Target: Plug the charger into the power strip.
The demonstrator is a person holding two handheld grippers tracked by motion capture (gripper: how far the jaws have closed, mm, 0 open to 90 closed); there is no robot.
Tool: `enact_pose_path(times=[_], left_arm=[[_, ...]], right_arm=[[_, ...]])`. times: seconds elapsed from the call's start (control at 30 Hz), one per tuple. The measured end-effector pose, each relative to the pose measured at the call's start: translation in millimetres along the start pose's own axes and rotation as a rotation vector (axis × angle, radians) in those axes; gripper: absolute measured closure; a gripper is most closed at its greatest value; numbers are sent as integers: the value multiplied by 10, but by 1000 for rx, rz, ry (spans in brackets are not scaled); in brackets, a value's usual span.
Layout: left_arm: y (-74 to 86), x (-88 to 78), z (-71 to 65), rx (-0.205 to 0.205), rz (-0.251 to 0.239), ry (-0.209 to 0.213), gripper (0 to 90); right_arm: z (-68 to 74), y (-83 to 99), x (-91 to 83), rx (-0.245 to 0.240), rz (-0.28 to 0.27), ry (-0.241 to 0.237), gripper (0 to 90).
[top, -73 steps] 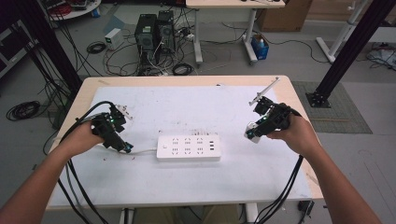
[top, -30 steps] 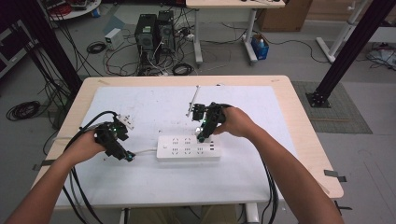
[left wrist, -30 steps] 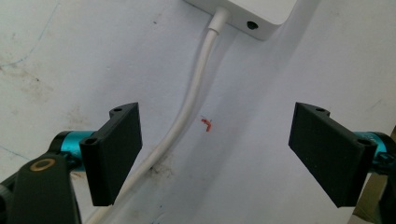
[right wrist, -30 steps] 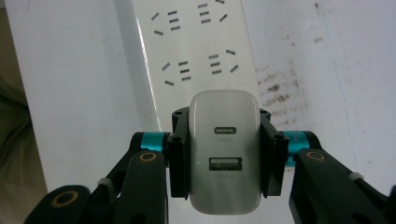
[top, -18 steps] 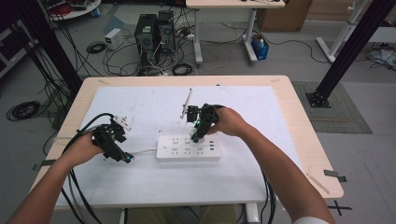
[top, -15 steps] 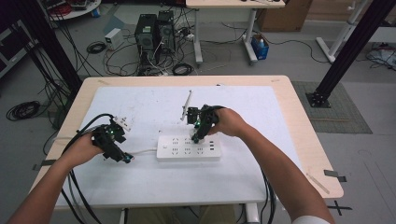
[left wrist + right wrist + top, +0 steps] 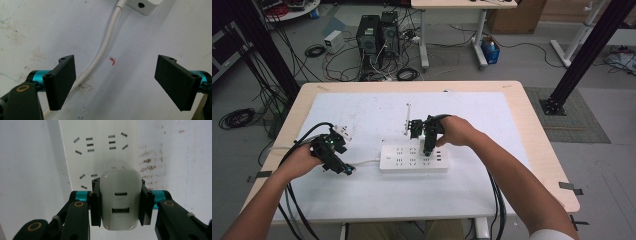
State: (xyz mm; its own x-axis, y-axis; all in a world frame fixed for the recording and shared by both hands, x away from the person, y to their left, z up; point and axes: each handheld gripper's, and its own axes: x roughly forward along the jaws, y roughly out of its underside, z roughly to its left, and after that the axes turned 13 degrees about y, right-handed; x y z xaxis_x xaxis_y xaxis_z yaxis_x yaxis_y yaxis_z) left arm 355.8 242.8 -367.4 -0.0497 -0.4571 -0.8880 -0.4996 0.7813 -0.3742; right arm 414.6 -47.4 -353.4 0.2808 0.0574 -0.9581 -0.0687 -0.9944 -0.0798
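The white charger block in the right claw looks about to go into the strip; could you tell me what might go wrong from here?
1. The white charger block hides the sockets beneath it, so its prongs could miss the white power strip.
2. The open left claw straddles the strip's white cable without gripping, so the strip could slide under pressure.

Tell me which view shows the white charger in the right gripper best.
The right gripper view: the white charger sits close up between that gripper's shut jaws, both ports facing the camera, over the power strip. In the high view the charger is a small white patch behind the right gripper.
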Motion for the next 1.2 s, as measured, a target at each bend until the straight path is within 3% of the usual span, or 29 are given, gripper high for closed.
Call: enact_pose_path(times=[0.1,0.2,0.43,0.63,0.77,0.83,0.97,1.07,1.1,1.2], left_arm=[[-5,-3,3,8,4,1,175],[-5,1,4,9,-2,1,175],[-24,22,-3,23,-7,9,175],[-30,23,14,4,-28,-3,174],[-25,16,1,2,-26,-1,175],[-28,21,-9,0,-34,-4,175],[-27,16,-6,0,-35,-1,174],[-19,11,16,-3,-35,-1,175],[-19,9,22,-8,-33,-3,175],[-16,11,4,-18,-52,-6,175]], right_arm=[[23,-63,14,-28,74,10,624],[28,-114,35,-36,105,14,624],[24,-133,73,-34,89,9,626],[123,-110,59,-51,76,70,626],[-7,-116,85,3,80,-15,625],[-35,-139,123,-19,89,-30,625],[43,-141,124,-30,70,9,625],[151,-153,115,-90,77,78,625],[144,-169,118,-92,92,73,626],[-54,-139,168,-11,77,-50,621]])
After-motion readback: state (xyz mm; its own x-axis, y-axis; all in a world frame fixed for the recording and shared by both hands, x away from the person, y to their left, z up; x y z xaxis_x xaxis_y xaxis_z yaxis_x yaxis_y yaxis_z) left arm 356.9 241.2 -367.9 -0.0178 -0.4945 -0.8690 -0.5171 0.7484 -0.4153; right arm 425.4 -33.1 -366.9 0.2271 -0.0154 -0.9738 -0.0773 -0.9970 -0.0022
